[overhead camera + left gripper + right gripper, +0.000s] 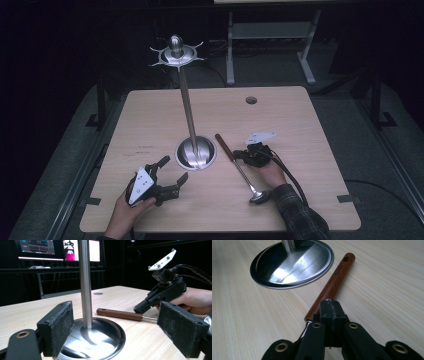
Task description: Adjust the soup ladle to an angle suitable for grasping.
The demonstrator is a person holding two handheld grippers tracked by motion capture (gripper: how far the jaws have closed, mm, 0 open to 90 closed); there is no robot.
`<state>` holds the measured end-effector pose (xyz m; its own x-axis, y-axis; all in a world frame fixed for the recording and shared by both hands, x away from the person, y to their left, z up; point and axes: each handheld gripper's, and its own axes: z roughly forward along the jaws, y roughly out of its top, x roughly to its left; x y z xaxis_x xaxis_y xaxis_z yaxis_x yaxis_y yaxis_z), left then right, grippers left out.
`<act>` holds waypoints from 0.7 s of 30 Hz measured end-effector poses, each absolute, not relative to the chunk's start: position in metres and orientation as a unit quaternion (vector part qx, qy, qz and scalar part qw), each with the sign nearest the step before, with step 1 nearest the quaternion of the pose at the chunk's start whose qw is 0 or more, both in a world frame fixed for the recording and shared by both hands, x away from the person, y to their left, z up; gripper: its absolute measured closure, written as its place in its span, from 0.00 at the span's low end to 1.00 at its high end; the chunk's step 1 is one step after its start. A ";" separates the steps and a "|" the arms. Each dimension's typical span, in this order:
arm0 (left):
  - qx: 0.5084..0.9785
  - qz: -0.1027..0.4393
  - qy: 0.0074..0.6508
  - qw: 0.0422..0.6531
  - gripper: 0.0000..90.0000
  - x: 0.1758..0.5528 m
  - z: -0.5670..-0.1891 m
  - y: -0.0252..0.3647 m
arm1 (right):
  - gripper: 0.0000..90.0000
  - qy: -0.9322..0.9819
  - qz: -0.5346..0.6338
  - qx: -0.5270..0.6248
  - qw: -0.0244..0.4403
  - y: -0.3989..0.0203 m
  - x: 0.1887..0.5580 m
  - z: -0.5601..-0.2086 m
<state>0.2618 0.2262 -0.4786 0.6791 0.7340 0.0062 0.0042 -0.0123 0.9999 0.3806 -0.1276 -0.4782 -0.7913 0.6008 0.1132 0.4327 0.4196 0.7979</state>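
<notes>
Ladle [240, 167] flat on the table [310, 150], just right of the stand's round base [196, 153] — wooden handle pointing away from the person, bowl near the front edge.
Right gripper [239, 154] is seen pressed together, jaws meeting with nothing visible between them, tips resting over the handle [331, 288] close to where wood meets the metal shaft. Left gripper [172, 172] is held spread wide, nothing between its pads [58, 327], pointed at the stand's pole [85, 282] — base just ahead of it. Hook ring [176, 54] is carried at the pole's top.
</notes>
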 end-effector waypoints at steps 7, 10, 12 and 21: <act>0.654 0.284 0.282 0.642 0.15 0.262 -0.479 0.227 | 1.00 0.845 0.419 0.321 0.084 -0.138 0.370 -0.458; 0.657 0.285 0.280 0.640 0.15 0.262 -0.478 0.227 | 1.00 0.856 0.397 0.321 0.074 -0.141 0.357 -0.445; 0.656 0.285 0.280 0.640 0.15 0.262 -0.478 0.227 | 1.00 0.862 0.383 0.326 0.060 -0.142 0.348 -0.437; 0.656 0.286 0.280 0.640 0.15 0.262 -0.478 0.227 | 1.00 0.891 0.306 0.335 0.001 -0.133 0.315 -0.417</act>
<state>0.2617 0.2267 -0.4784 0.6803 0.7328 0.0168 0.0020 -0.0248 0.9997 0.3153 -0.1332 -0.4171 -0.7756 0.5976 0.2031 0.5964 0.5885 0.5459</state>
